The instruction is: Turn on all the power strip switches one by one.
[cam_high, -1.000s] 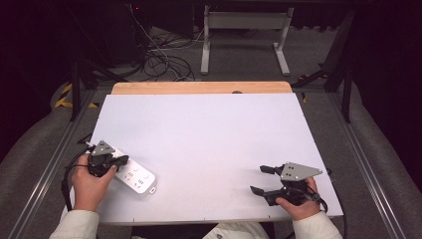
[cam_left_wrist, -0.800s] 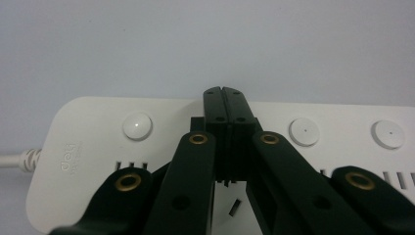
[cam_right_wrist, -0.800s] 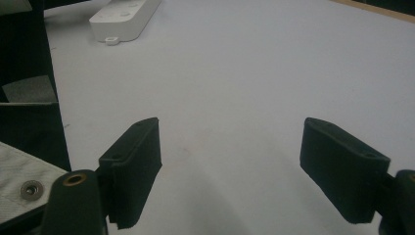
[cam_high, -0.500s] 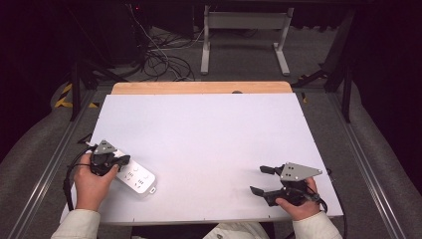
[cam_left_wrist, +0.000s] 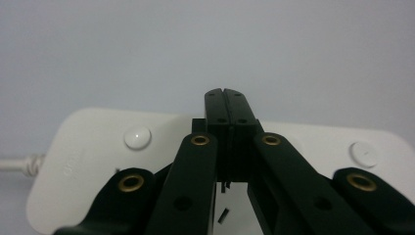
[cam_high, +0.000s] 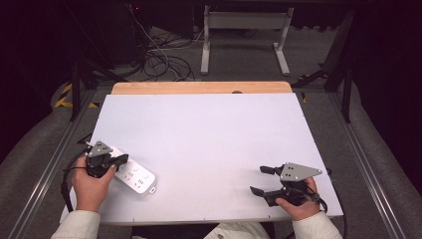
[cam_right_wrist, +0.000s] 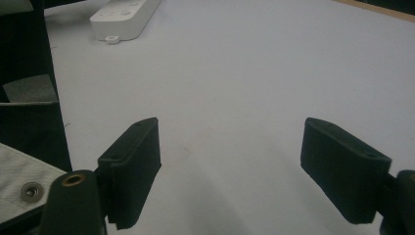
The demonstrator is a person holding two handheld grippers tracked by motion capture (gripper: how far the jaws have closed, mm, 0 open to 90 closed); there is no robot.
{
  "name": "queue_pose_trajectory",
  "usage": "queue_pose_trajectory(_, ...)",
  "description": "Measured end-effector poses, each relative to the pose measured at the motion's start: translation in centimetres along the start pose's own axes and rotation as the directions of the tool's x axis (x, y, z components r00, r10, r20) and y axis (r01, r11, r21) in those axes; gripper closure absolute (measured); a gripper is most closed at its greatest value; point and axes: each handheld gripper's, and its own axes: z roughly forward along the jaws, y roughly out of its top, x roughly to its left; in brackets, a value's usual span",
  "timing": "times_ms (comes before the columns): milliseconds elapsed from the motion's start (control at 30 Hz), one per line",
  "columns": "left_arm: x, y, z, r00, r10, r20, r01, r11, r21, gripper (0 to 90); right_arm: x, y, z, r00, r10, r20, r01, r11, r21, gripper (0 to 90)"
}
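A white power strip point(cam_high: 133, 176) lies flat near the table's front left corner, with round buttons on its top face point(cam_left_wrist: 137, 137) and its cord leaving at one end point(cam_left_wrist: 17, 165). My left gripper point(cam_high: 121, 160) hovers over the strip's left end. It is shut, its jaws pressed together with nothing between them point(cam_left_wrist: 226, 94), and whether they touch the strip I cannot tell. My right gripper point(cam_high: 257, 179) rests at the front right, open wide, with bare table between its pads point(cam_right_wrist: 230, 147). From there the strip point(cam_right_wrist: 125, 13) lies far off.
The white table top point(cam_high: 209, 134) has a wooden strip point(cam_high: 199, 88) along its far edge. Metal rails run along both sides. Loose cables point(cam_high: 164, 55) and a table frame point(cam_high: 244, 30) stand on the floor beyond.
My left gripper has drifted slightly right and toward the front, over the strip's end. The strip and the right gripper have stayed put.
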Motion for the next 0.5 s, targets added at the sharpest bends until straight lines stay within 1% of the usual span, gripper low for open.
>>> queue_pose_trajectory(33, -0.1, 0.2, -0.5, 0.9999, 0.002, 0.010, -0.002, 0.9997, -0.024, 90.0, 0.0, 0.0, 0.0, 1.0000, 0.000, -0.001, 0.000, 1.000, -0.001, 23.3)
queue_pose_trajectory(67, -0.3, 0.4, -0.8, 0.9998, 0.005, 0.017, -0.005, 0.9995, -0.032, 90.0, 0.0, 0.0, 0.1, 1.0000, 0.000, 0.000, 0.000, 1.000, 0.000, 23.3)
queue_pose_trajectory(100, -0.3, 0.4, -0.8, 0.9998, 0.005, 0.017, -0.005, 0.9995, -0.032, 90.0, 0.0, 0.0, 0.1, 1.0000, 0.000, 0.000, 0.000, 1.000, 0.000, 23.3)
queue_pose_trajectory(133, -0.6, 0.6, -1.0, 0.9998, 0.017, 0.014, -0.016, 0.9993, -0.034, 90.0, 0.0, 0.0, 0.1, 1.0000, 0.001, 0.001, -0.001, 1.000, 0.003, 23.3)
queue_pose_trajectory(233, -1.3, 0.8, -1.3, 0.9987, 0.044, 0.026, -0.043, 0.9984, -0.038, 90.0, 0.0, 0.0, 0.1, 1.0000, -0.002, 0.002, 0.002, 1.000, 0.006, 23.4)
queue_pose_trajectory(333, -1.8, 1.0, -1.5, 0.9977, 0.056, 0.038, -0.055, 0.9977, -0.041, 90.0, 0.0, 0.0, 0.0, 1.0000, -0.003, 0.003, 0.003, 1.000, 0.001, 23.3)
queue_pose_trajectory(367, -1.9, 1.1, -1.5, 0.9973, 0.065, 0.033, -0.064, 0.9972, -0.039, 90.0, 0.0, 0.0, -0.1, 1.0000, -0.003, 0.002, 0.003, 1.000, 0.000, 23.3)
queue_pose_trajectory(500, -2.4, 1.1, -1.3, 0.9960, 0.073, 0.050, -0.072, 0.9969, -0.031, 90.0, -0.1, 0.0, -0.1, 1.0000, -0.003, 0.000, 0.003, 1.000, -0.002, 23.4)
